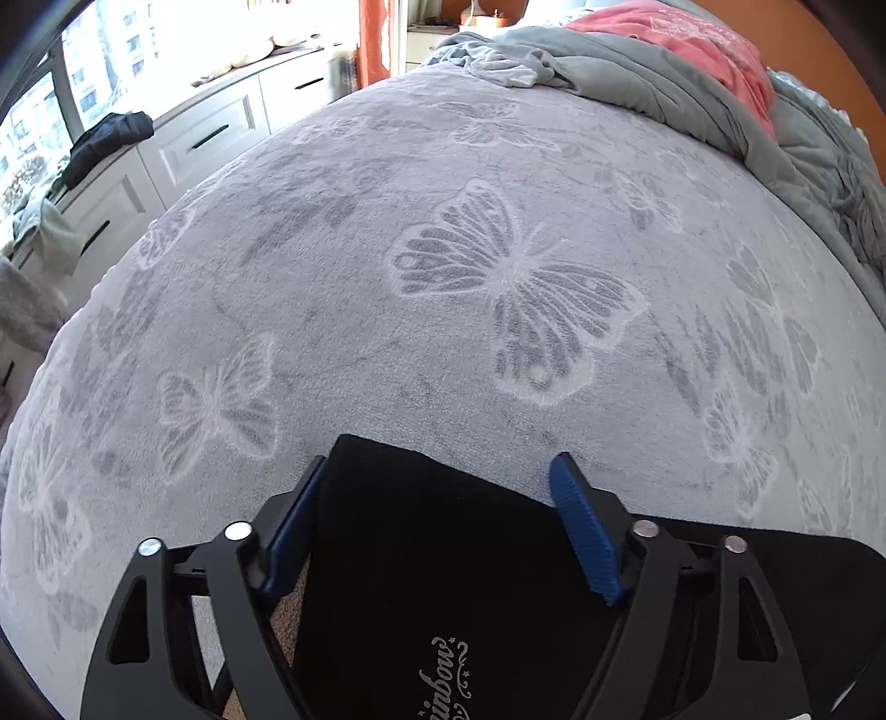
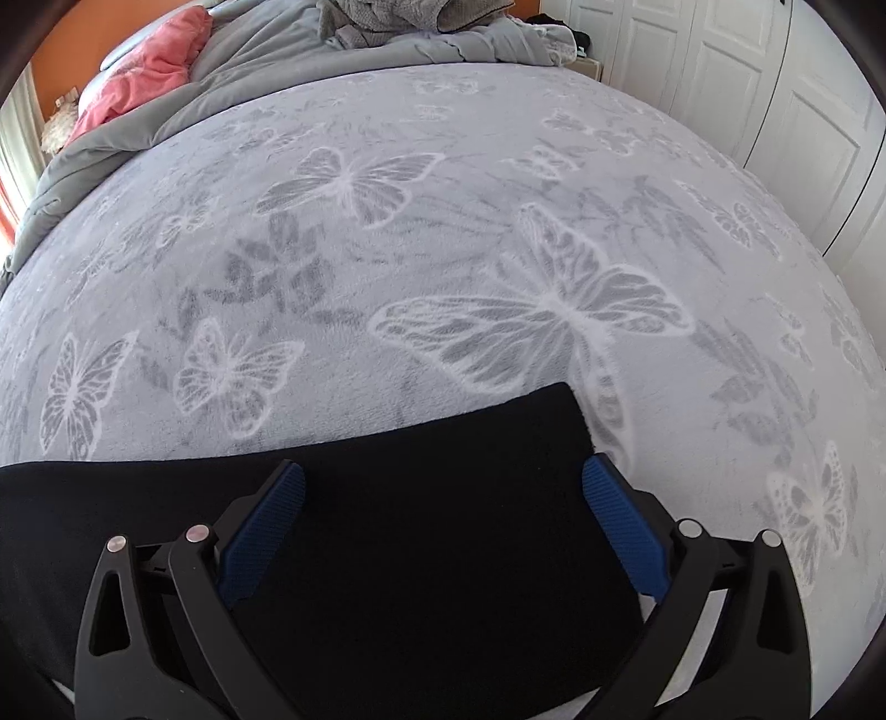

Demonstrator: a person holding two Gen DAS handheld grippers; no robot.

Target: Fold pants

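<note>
The black pants (image 1: 443, 554) lie flat on the near part of a grey butterfly-print bed cover (image 1: 470, 277). In the left wrist view a white "Rainbow" print shows on the cloth. My left gripper (image 1: 443, 471) is open, its blue pads (image 1: 581, 526) standing either side of a corner of the pants. In the right wrist view the pants (image 2: 443, 526) stretch off to the left. My right gripper (image 2: 448, 482) is open over their right end, with its pads (image 2: 620, 526) wide apart.
A grey duvet (image 1: 637, 61) and a pink garment (image 1: 709, 50) are heaped at the head of the bed. White drawers (image 1: 205, 138) with dark clothes on top stand to the left. White closet doors (image 2: 775, 99) stand to the right.
</note>
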